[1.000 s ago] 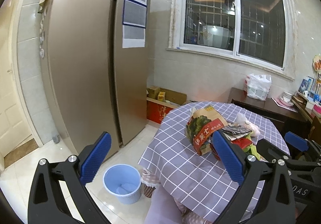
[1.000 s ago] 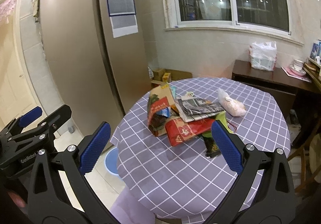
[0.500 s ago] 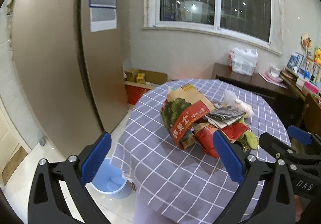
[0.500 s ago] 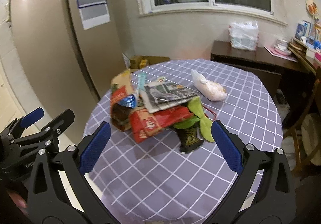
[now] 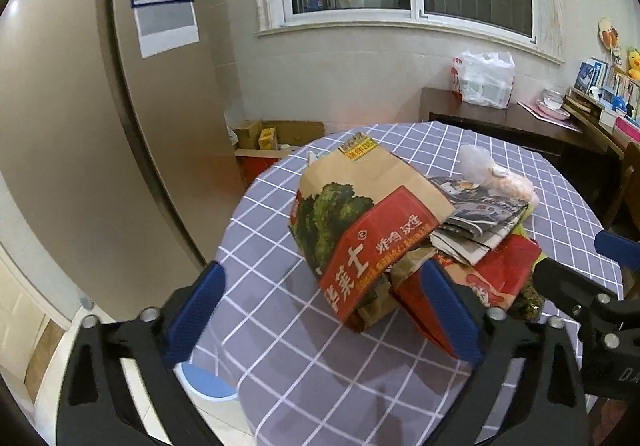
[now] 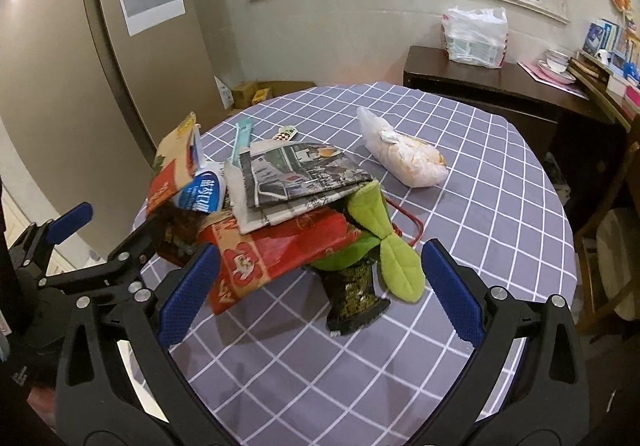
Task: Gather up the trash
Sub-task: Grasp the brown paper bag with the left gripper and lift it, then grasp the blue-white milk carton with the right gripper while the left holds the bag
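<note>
I have both grippers over the near edge of the round table (image 6: 500, 182), which wears a grey-purple checked cloth. The trash sits in one heap on the left half of it.

My left gripper (image 5: 320, 310) has its jaws wide but closing, and nothing is pinched between the blue pads; the lower corner of the brown paper takeaway bag (image 5: 360, 222) with its red band lies just ahead of them, close to the right pad (whether it brushes that pad I cannot tell). From this side the bag leans over the rest of the heap.

My right gripper (image 6: 316, 286) stands wide open and empty. Between and ahead of its pads I see the red printed bag (image 6: 280, 250), a dark patterned packet (image 6: 352, 294) poking out toward me, and a green leaf-shaped cloth piece (image 6: 396, 258) draped to the right of it. A folded newspaper (image 6: 296, 178) lies on top of the red bag, and a blue-and-white wrapper (image 6: 202, 194) is tucked against the brown bag at the left of the heap.

A clear plastic bag with something pale inside (image 6: 404, 158) lies apart from the heap, further back on the cloth.

On the floor, below the table's edge, part of a blue bin (image 5: 208, 382) shows behind my left gripper's left pad.
</note>
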Demonstrator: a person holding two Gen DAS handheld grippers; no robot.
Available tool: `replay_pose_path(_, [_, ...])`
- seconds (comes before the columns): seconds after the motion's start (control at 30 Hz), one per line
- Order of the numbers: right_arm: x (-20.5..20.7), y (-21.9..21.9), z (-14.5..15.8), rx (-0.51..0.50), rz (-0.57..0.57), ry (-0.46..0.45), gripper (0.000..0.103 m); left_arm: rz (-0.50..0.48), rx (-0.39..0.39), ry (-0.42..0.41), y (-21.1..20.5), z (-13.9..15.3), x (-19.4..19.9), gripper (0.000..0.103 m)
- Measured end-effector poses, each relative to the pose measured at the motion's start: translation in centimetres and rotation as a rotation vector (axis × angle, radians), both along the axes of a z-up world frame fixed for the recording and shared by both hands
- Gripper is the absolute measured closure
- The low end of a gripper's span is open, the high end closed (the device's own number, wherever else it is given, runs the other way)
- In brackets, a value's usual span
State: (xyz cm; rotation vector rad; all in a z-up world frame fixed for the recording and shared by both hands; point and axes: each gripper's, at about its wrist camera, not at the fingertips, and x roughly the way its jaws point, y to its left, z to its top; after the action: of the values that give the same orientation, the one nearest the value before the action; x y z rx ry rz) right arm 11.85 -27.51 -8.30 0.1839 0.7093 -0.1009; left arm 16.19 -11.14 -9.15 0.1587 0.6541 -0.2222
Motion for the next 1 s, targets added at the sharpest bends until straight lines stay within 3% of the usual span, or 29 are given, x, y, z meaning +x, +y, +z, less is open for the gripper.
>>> replay_pose_path(0.13, [1.0, -0.1, -0.4, -0.004, 0.006, 0.012, 0.005, 0.005, -0.016, 0.032, -0.3, -0.9, 1.4, 0.035])
replay_pose_path(0.2, [1.3, -0.2, -0.6, -0.009, 0.003, 0.019, 0.005, 0.008, -0.025, 0.051, -0.2, -1.4, 1.9, 0.055])
replay_pose_path(0.23, [1.4, -0.2, -0.8, -0.009, 0.001, 0.024, 0.005, 0.004, -0.050, 0.067, 0.1, -1.5, 2.1, 0.060])
replay_pose_path(0.27, [1.5, -0.3, -0.9, -0.006, 0.001, 0.029, 0.005, -0.008, -0.083, 0.083, 0.4, -1.6, 2.2, 0.073])
replay_pose_path(0.4, [2.0, -0.6, -1.3, 0.000, -0.008, 0.042, 0.005, 0.023, -0.086, 0.069, 1.2, -1.2, 1.8, 0.097])
replay_pose_path(0.57, [2.1, -0.2, -1.1, -0.005, -0.001, 0.032, 0.005, 0.056, -0.159, 0.095, 3.2, -0.7, 1.8, 0.100])
replay_pose_path(0.67, [1.8, 0.1, -0.8, -0.002, 0.005, 0.020, 0.005, 0.102, -0.154, 0.076, 4.4, -0.2, 1.4, 0.100])
replay_pose_path(1.0, [1.5, 2.1, 0.9, -0.022, 0.064, -0.036, 0.005, 0.098, -0.167, 0.036, 6.1, 1.5, -0.4, 0.101])
